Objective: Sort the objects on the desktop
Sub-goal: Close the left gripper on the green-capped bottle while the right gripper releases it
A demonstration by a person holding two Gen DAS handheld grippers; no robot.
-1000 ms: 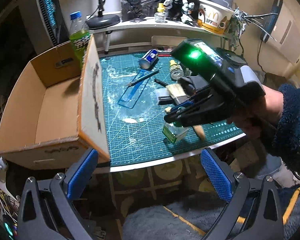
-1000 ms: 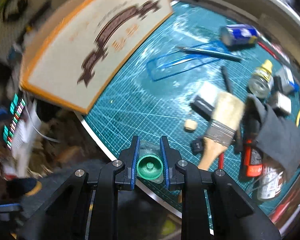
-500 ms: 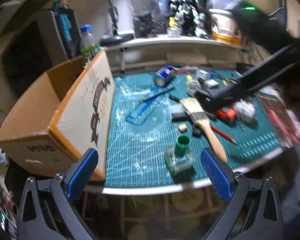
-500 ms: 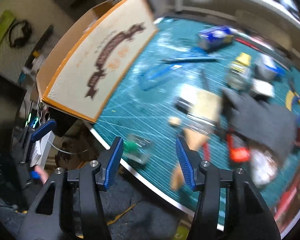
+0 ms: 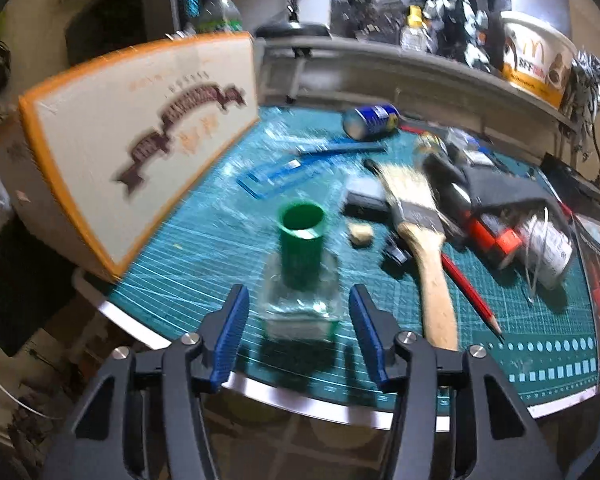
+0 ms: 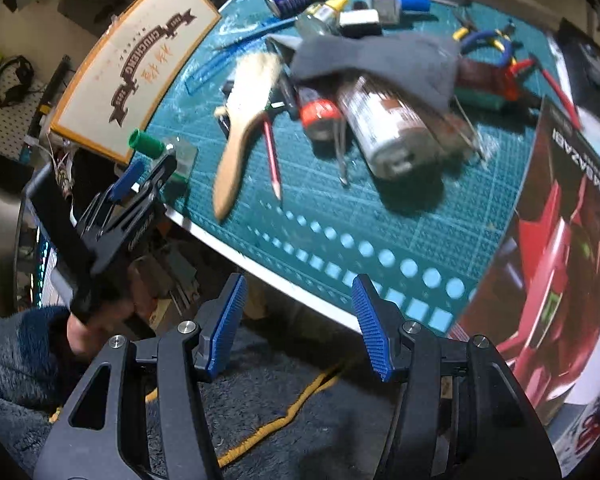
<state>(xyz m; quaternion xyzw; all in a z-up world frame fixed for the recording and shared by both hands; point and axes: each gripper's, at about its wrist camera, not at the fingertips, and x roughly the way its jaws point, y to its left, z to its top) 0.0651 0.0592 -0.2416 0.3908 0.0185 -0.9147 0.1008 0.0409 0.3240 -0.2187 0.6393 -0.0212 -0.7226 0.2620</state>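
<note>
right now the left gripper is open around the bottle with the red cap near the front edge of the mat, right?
Not quite: the cap is green, not red, as the left wrist view shows. The left gripper is open, its fingers either side of the small glass bottle, which stands near the front edge of the cutting mat.

Teal cutting mat [image 5: 204,252] ruled with a pale grid and, along the near edge, rows of light blue squares and dots. Green cap over clear glass on the small bottle [image 5: 301,276]; cream box flap [image 5: 140,152] edged in orange with a brown ribbon banner. Blue ribbed pads [image 6: 228,320], black frames; grey cloth [image 6: 380,60], possibly felt, red pencil [image 6: 272,160], pale wooden brush [image 6: 240,132].
</note>
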